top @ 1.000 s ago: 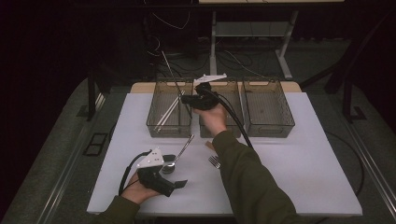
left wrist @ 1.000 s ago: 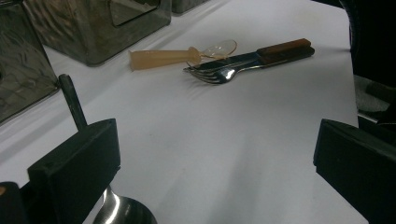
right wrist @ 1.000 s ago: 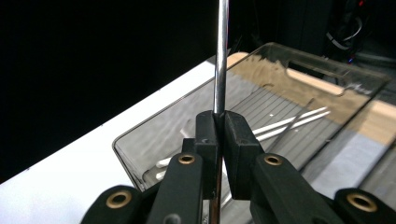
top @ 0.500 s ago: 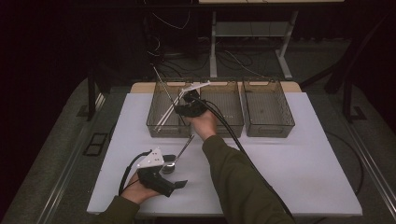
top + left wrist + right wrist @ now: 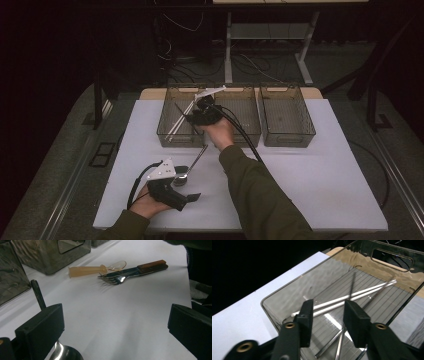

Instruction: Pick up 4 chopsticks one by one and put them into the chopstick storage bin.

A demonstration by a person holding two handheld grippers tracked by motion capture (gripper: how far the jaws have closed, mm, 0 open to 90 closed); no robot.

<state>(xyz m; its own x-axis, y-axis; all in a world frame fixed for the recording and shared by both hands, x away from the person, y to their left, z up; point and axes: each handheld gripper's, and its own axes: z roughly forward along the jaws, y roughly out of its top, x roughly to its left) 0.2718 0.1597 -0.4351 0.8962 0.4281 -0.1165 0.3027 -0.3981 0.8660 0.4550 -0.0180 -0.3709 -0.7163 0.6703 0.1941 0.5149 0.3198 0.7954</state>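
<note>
White worktop (image 5: 325,165) w/ three clear bins along the far edge. The L bin (image 5: 167,136) is the one in use. The R claw (image 5: 192,117) is held over it, jaws parted, nothing pinched. A dark stick (image 5: 352,285) is seen just beyond the tips, leaning in the bin w/ white chopsticks (image 5: 362,292) and metal ones (image 5: 339,342).

Step judged: drop-off of the dark stick. The jaws should be kept apart and lifted straight up so the stick isn't dragged out or the bin wall clipped.

The L claw (image 5: 192,197) is rested on the worktop, wide open, by a metal spoon (image 5: 181,177). Fork (image 5: 120,278), knife (image 5: 150,266) and amber spoon (image 5: 87,270) are left to sort.
</note>
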